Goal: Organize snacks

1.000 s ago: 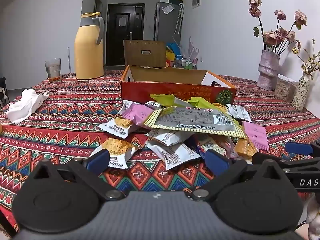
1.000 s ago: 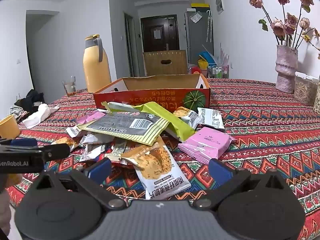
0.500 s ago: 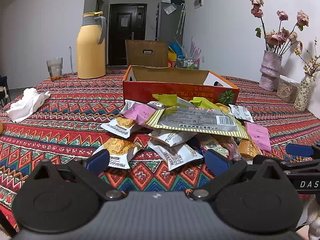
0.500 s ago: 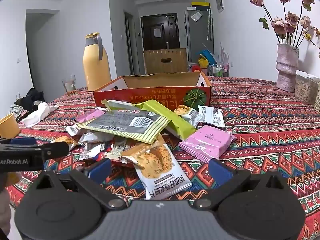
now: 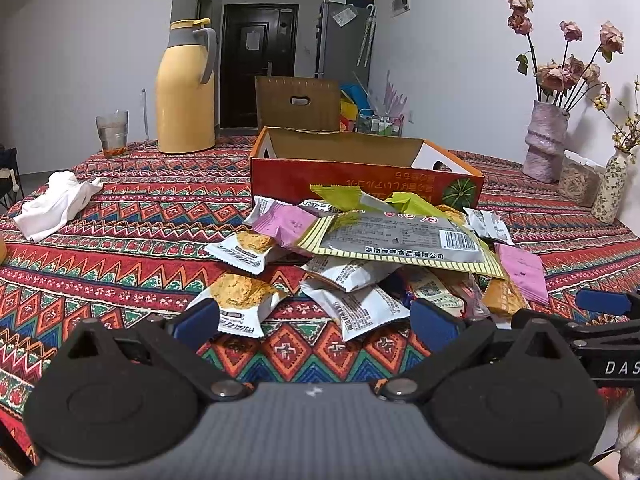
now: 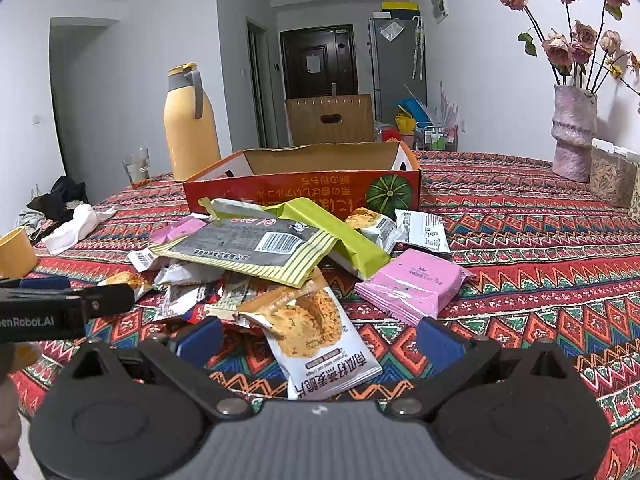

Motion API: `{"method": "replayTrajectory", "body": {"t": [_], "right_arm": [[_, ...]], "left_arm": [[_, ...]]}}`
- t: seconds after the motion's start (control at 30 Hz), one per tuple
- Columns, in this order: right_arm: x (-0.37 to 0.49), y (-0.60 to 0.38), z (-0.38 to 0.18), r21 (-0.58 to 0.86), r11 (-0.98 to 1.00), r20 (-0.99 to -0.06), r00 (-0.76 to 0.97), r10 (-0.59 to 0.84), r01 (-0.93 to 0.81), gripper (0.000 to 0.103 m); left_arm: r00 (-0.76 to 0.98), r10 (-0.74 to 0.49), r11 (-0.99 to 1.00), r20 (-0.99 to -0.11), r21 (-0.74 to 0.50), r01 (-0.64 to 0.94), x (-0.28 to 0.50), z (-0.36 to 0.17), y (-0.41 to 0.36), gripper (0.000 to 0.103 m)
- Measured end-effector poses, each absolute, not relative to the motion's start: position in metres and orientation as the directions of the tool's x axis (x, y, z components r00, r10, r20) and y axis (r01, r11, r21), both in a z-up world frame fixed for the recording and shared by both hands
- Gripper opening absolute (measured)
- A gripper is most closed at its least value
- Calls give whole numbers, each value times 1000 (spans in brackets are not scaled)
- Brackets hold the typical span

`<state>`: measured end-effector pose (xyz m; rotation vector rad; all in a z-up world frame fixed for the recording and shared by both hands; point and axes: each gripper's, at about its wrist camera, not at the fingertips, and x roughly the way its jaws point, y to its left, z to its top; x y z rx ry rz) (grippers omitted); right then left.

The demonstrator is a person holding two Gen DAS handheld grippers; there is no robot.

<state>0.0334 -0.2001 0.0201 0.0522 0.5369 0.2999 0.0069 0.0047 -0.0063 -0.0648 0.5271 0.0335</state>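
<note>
Little has shifted since the earlier frames: both views have crept slightly closer to the snack pile (image 5: 360, 256), and no packet has been displaced. In the left wrist view the left gripper (image 5: 316, 320) is held low over the patterned tablecloth (image 5: 120, 248), its blue-padded fingers (image 5: 196, 322) spread wide and nothing gripped between them; a white biscuit packet (image 5: 240, 304) lies just ahead at 11 o'clock and another white packet (image 5: 356, 312) at 12 o'clock. In the right wrist view the right gripper (image 6: 320, 338) is likewise opened wide and empty, with a white pumpkin-crisp packet (image 6: 316, 344) lying between its fingers on the cloth, untouched as far as can be told. A pink packet (image 6: 412, 284) is seen at 1 o'clock, and a large grey-and-yellow striped bag (image 6: 256, 248) tops the heap at 11 o'clock, resting on a green packet (image 6: 332, 224). Beyond the pile at 12 o'clock the open red cardboard box (image 6: 304, 192) stands. Further off, a yellow thermos (image 6: 190, 124) and a glass (image 6: 137, 168) are placed at 10 o'clock, a white cloth (image 5: 56, 204) at 9 o'clock, and a vase of dried roses (image 6: 574, 136) at 2 o'clock.
</note>
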Motion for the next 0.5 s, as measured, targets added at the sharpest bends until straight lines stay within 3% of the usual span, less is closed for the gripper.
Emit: {"method": "replayTrajectory", "body": {"t": [0.5], "right_arm": [[41, -200, 16, 128, 955, -501, 813, 296, -269, 103]], "left_arm": [[863, 14, 997, -505, -54, -48, 8, -7, 5, 103]]}}
